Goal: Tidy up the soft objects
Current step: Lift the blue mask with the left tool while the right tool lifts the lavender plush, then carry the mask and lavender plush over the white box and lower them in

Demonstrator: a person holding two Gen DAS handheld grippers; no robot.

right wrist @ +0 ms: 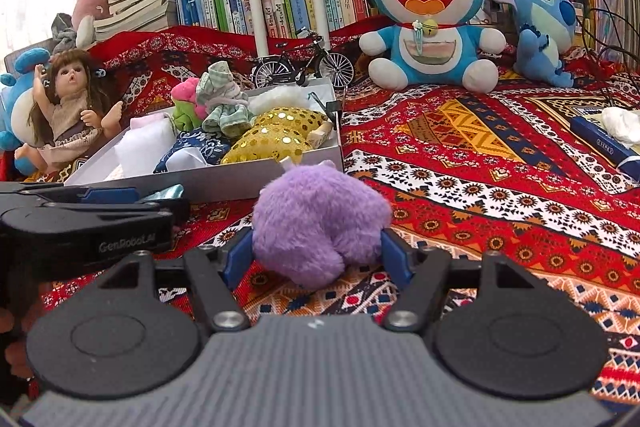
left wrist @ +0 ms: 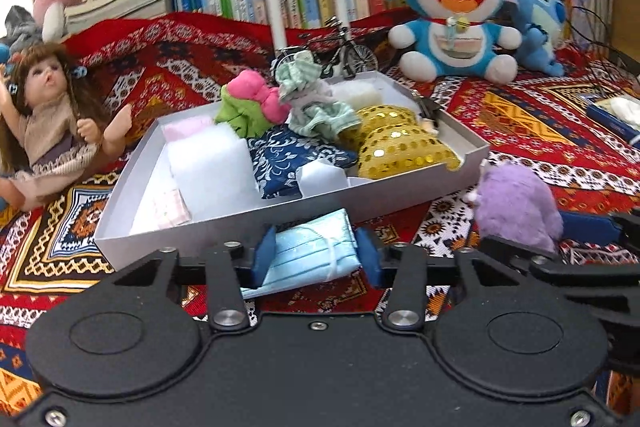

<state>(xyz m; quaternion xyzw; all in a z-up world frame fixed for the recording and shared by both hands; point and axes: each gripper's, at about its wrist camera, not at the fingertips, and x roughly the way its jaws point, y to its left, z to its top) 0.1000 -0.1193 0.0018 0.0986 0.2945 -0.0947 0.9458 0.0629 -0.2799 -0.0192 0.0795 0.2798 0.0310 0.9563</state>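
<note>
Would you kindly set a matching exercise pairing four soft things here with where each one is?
Things:
1. light blue pleated face mask
2. fluffy purple plush toy
3. gold sequinned cushion
4. big blue-and-white cat plush

Places:
A. inside the white cardboard box
B. between the right tool's fingers
C. seated before the books
D. between the left tool's fingers

Pairs: 1-D, 2-B, 3-A, 4-C.

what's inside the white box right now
The white box holds a gold sequin pillow, a blue floral cloth, white foam, a pink-and-green plush and a striped green cloth toy. Anything beneath that pile is covered.
</note>
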